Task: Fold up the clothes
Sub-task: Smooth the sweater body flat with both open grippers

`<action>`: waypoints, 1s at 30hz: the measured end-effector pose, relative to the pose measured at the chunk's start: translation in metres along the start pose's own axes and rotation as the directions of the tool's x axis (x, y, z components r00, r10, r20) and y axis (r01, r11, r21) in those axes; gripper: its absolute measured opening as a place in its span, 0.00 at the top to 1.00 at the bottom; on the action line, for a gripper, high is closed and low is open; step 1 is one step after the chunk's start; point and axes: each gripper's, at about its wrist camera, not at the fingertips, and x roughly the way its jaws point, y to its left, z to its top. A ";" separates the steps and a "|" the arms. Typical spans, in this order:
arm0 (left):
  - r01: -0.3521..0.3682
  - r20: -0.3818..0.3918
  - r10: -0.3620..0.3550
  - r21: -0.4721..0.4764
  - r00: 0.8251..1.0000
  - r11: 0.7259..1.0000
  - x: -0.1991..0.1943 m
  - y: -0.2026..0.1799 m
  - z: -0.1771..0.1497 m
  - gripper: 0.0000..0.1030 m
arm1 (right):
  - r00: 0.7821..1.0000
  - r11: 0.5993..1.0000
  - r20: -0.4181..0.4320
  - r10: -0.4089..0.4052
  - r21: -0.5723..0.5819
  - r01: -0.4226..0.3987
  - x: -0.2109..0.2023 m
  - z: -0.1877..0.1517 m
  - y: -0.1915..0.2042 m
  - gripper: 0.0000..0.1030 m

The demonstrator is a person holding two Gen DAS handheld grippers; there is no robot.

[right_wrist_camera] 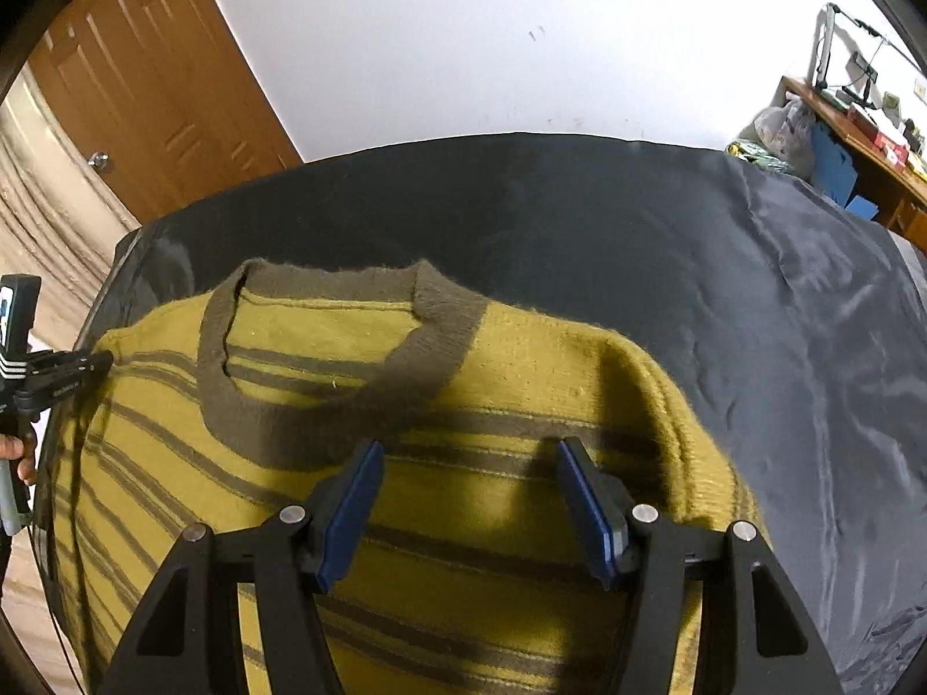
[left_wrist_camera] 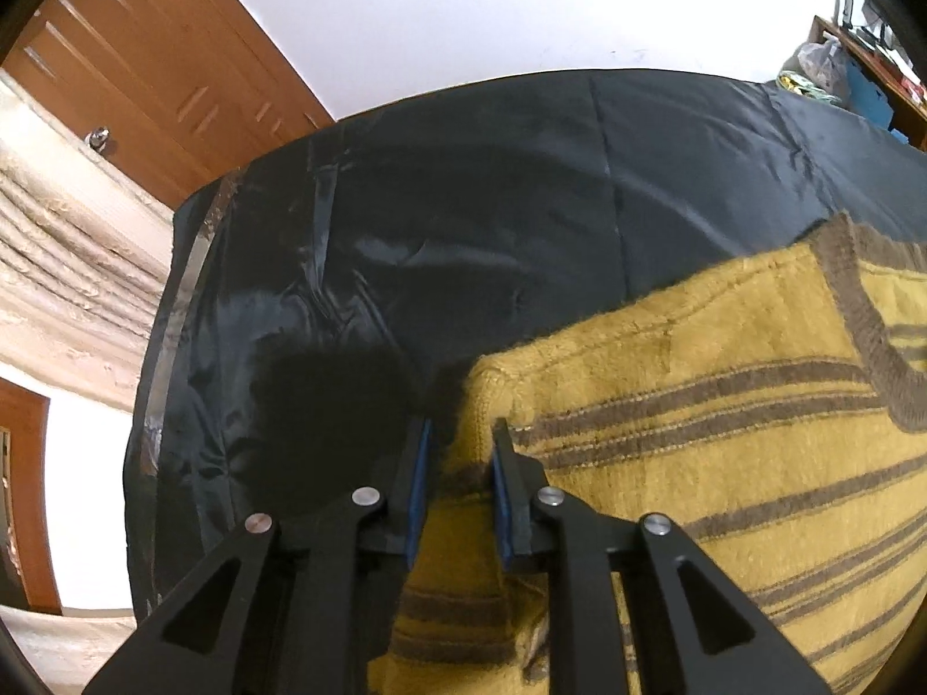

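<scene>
Both sweater point(right_wrist_camera: 405, 521) sleeves out of view

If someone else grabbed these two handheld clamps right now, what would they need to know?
Left gripper: jaws narrowly parted at the left shoulder edge of the fuzzy mustard-yellow sweater with brown stripes; the edge lies between the pads, not clearly pinched.
Right gripper: open and empty, above the sweater's chest just below the brown collar.
The sweater lies front up on the black glossy sheet, its sides already turned in.
Left to do: fold the body and tidy it.
</scene>
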 end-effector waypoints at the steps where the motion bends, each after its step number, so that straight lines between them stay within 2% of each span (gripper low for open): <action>1: -0.002 -0.001 0.002 0.003 1.000 1.000 0.001 0.000 0.000 0.77 | 1.000 1.000 -0.006 -0.009 -0.014 0.008 0.005 0.002 -0.001 0.38; 5: -0.063 0.019 0.062 0.036 0.998 0.997 0.006 -0.004 -0.001 0.58 | 0.997 0.995 -0.044 -0.062 -0.079 0.058 0.027 0.013 -0.010 0.38; 9: -0.044 0.016 0.044 0.010 0.999 0.999 0.001 0.002 0.000 0.56 | 0.991 0.984 -0.074 -0.114 -0.145 0.102 0.026 0.013 0.000 0.37; 11: -0.036 0.025 0.036 0.000 0.999 0.999 -0.006 0.003 0.000 0.55 | 0.992 0.988 -0.072 -0.102 -0.125 0.092 0.020 0.011 -0.001 0.37; 13: -0.028 0.041 0.028 -0.010 0.999 1.000 -0.016 0.005 -0.001 0.48 | 0.995 0.993 -0.055 -0.078 -0.089 0.073 0.007 0.008 -0.003 0.37; 15: -0.013 0.057 0.015 -0.023 0.998 1.000 -0.027 0.006 -0.005 0.34 | 0.997 0.996 -0.047 -0.057 -0.070 0.054 -0.007 0.003 -0.003 0.37; 17: 0.005 0.063 -0.003 -0.034 0.998 0.999 -0.036 0.008 -0.010 0.30 | 0.998 0.997 -0.047 -0.040 -0.068 0.036 -0.019 -0.005 0.000 0.37; 23: 0.019 0.036 -0.017 -0.055 0.999 0.998 -0.059 0.018 -0.056 0.28 | 0.998 0.996 -0.060 0.013 -0.088 -0.018 -0.047 -0.033 0.015 0.37; 28: 0.023 -0.021 -0.025 -0.102 0.999 0.995 -0.064 0.025 -0.101 0.26 | 0.994 0.995 -0.100 0.037 -0.092 -0.046 -0.054 -0.081 0.024 0.37; 30: 0.066 -0.028 -0.070 -0.140 0.997 0.988 -0.066 0.029 -0.120 0.26 | 0.992 0.994 -0.118 0.039 -0.097 -0.051 -0.056 -0.104 0.026 0.37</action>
